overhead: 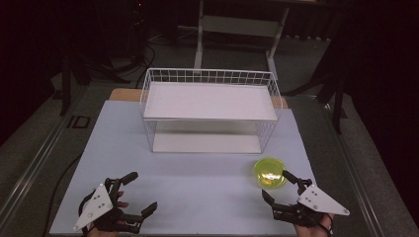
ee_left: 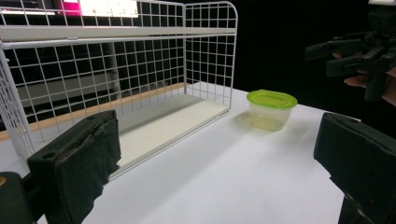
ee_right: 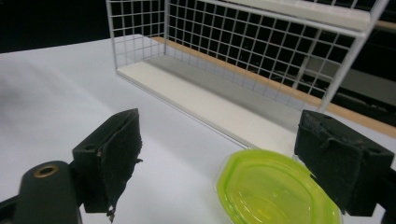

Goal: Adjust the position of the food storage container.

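A white wire-grid shelf rack (overhead: 210, 106) with two flat white boards is seen standing at the far middle of the smooth, matte white tabletop (overhead: 197, 182). A small round container of translucent plastic with a glossy lime-green lid (overhead: 270, 172) rests on the table near the rack's right front corner. The right gripper (overhead: 279, 190) is held with its jaws spread, just beside the container, rough black pads (ee_right: 112, 154) bare. The left gripper (overhead: 140, 195) is likewise spread wide, empty, at the near left.
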`<action>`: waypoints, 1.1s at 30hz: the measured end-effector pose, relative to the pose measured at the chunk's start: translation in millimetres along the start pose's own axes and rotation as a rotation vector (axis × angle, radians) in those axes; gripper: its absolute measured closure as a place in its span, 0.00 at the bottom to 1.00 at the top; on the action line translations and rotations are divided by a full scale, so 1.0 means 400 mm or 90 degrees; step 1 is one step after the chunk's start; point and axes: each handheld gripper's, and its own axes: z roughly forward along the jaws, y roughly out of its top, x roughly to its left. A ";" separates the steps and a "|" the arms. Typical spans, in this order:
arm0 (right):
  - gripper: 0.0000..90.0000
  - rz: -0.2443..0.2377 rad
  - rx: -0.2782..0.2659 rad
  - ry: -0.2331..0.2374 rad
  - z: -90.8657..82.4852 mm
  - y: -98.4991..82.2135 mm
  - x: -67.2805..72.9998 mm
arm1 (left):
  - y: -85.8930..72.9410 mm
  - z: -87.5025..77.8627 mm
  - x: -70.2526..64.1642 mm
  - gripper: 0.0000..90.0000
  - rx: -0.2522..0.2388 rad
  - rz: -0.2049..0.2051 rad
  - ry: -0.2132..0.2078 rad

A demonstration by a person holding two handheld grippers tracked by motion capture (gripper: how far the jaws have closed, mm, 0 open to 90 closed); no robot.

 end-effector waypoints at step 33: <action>0.14 -0.014 -0.043 0.076 -0.008 0.183 -0.019 | 0.007 -0.004 -0.013 0.02 -0.008 0.013 -0.006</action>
